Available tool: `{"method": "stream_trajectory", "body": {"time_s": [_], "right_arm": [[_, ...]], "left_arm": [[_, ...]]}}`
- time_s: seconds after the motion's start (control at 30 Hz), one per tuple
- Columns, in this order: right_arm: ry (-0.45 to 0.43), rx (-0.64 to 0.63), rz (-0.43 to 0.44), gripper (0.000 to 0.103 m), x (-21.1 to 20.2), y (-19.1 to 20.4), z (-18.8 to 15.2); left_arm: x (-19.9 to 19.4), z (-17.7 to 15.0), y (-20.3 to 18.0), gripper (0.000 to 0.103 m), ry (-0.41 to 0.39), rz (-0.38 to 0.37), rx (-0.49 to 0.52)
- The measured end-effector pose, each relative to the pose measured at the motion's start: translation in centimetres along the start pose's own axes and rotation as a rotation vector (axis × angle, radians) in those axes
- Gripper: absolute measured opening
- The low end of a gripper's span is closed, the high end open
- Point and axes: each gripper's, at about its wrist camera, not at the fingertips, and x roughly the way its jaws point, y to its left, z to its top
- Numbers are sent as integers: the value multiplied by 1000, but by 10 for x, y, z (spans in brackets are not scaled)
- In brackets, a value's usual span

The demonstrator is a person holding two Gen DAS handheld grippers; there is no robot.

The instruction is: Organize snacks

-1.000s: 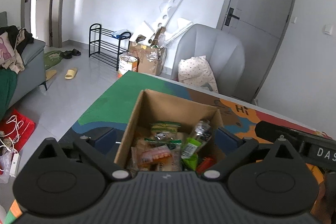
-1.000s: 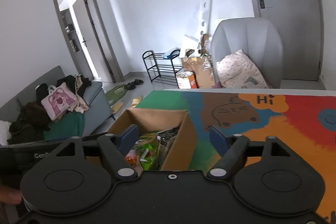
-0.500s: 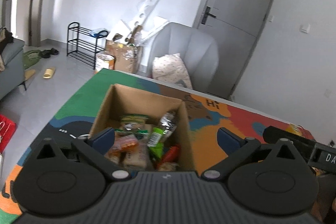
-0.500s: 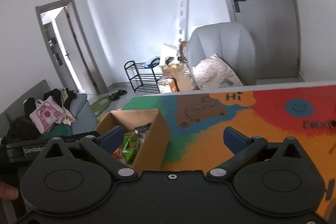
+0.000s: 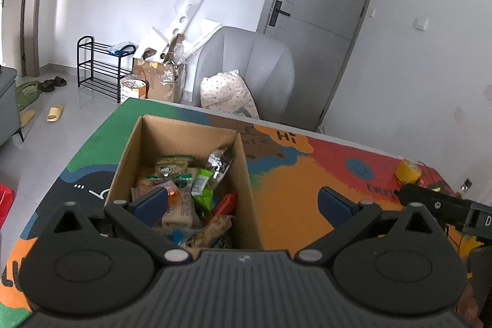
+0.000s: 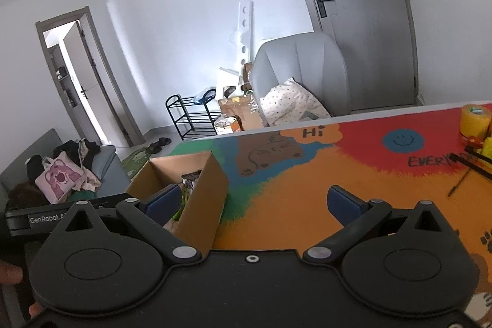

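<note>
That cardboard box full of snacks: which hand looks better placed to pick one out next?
Probably the left. The left gripper is open and looks straight down into the cardboard box, over the snacks. The right gripper, also open, faces mostly bare mat beside it.

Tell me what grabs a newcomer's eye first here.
An open cardboard box crammed with snack packets stands at the left end of a vividly painted table mat. A grey armchair with a dotted cushion sits just behind the table.
</note>
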Motion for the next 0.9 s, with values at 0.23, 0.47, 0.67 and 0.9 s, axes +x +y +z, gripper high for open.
{"method": "stream_trajectory", "body": {"time_s": [0.23, 0.47, 0.67, 0.9], "right_arm": [[2, 4, -23, 103, -16, -2, -14], [11, -1, -53, 103, -36, 0, -24], [14, -18, -81, 103, -53, 4, -28], [0, -41, -101, 103, -74, 11, -32]], "left_arm": [[-10, -11, 0, 103, 23, -8, 25], [-27, -25, 2, 103, 24, -6, 57], [-48, -30, 6, 103, 2, -6, 57], [-69, -34, 7, 103, -26, -14, 63]]}}
